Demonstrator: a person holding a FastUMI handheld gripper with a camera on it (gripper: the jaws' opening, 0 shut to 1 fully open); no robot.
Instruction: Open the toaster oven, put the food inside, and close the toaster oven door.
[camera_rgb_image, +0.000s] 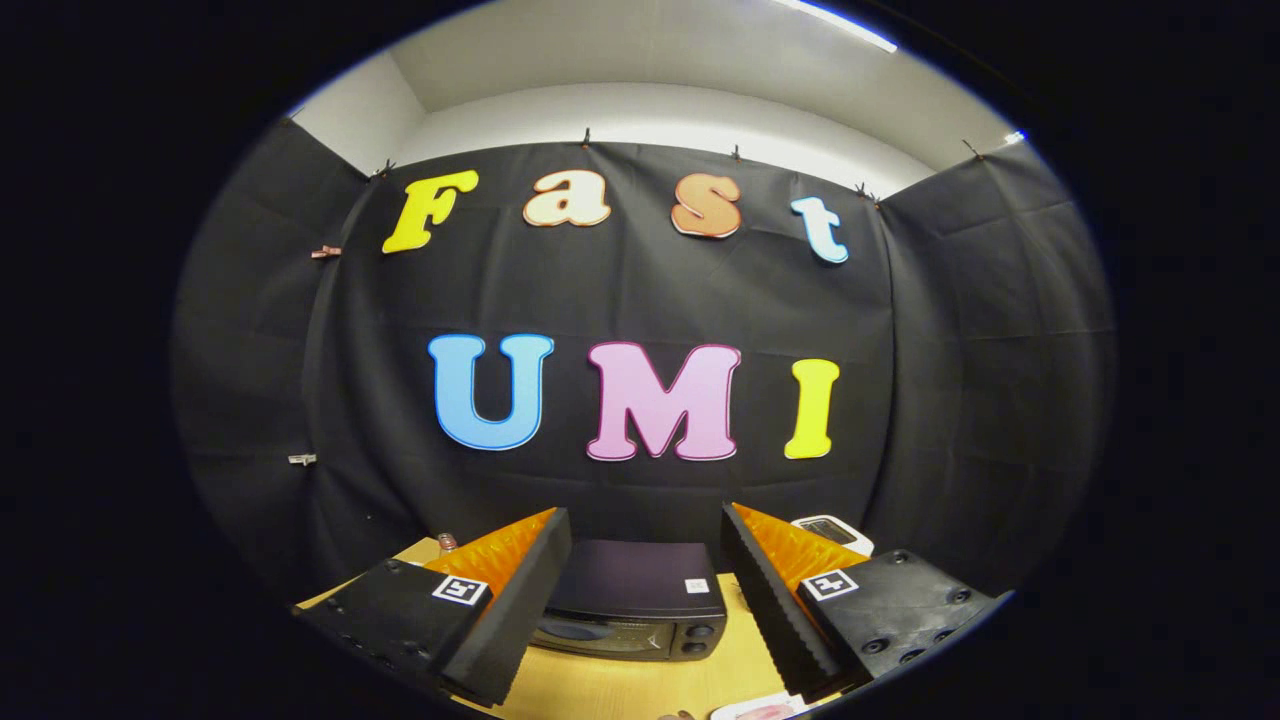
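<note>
Fingers (645, 590) spread apart, gripping nothing, toaster oven (635, 600) seen between them, door shut, on the table (620, 685).

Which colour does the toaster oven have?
Black, seen in the gripper view: the toaster oven sits beyond the open gripper.

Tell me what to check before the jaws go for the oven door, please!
1. Toaster oven in sight, ahead between the jaws: ok.
2. Door shut, ready to be opened: ok, it looks closed.
3. Gripper open and holding nothing: ok.
4. Jaws near enough to the door: not ok, they are high and short of it.
5. Food ready: cannot tell; a pinkish item on a white plate peeks in below the jaws.
6. Wooden table free in front of the oven: ok.
</note>
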